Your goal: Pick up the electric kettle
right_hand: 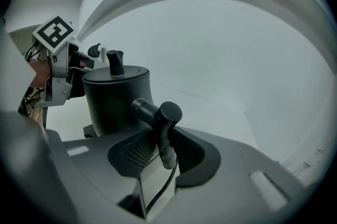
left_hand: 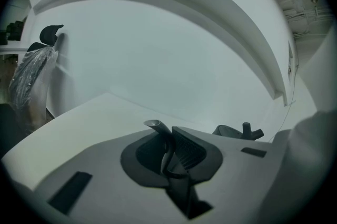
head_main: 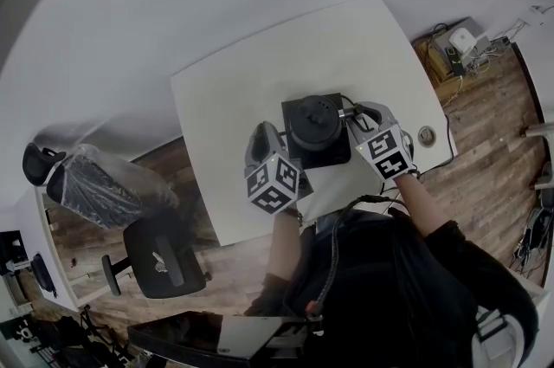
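Observation:
A black gooseneck electric kettle [head_main: 313, 125] stands on its square base [head_main: 291, 110] in the middle of the white table [head_main: 251, 80]. My left gripper [head_main: 281, 141] is at the kettle's left side. In the left gripper view it [left_hand: 167, 152] is shut on the thin curved spout [left_hand: 156, 128], and the lid knob [left_hand: 246, 129] shows to the right. My right gripper [head_main: 355, 120] is at the kettle's right. In the right gripper view it [right_hand: 164, 146] grips the downward part of the handle [right_hand: 158, 109], with the body [right_hand: 116, 99] just behind and a thin cord hanging below.
A round grommet [head_main: 426, 134] sits near the table's right edge. Two office chairs stand left of the table, one wrapped in plastic [head_main: 95, 184], one black [head_main: 160, 258]. Boxes and cables [head_main: 459, 46] lie on the wooden floor at upper right. A white wall is beyond the table.

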`<state>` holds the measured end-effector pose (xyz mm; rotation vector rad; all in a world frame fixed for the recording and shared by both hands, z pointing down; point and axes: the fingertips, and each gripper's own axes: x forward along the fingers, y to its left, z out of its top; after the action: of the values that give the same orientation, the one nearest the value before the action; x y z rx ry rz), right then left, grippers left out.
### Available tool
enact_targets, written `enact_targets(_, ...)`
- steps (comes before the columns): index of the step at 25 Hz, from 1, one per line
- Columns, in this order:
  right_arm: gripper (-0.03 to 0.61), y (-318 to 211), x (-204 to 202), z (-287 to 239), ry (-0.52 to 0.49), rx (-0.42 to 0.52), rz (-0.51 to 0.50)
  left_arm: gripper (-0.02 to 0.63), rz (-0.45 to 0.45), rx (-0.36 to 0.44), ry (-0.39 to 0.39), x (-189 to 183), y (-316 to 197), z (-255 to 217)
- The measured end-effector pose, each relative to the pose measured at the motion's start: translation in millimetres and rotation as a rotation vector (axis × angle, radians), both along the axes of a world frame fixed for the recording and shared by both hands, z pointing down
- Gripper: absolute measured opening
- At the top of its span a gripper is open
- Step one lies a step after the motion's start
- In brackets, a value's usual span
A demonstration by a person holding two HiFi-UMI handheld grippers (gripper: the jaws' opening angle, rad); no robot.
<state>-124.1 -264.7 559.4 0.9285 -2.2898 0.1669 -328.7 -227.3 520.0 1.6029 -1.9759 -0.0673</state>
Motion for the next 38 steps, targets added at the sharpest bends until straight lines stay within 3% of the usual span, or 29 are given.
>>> enact_targets(38, 0.098, 1.9, -0.8, -3.0, 0.066, 0.021, 0.002, 0.025, 0.095, 0.008, 0.049, 1.4, 0.8, -3.4)
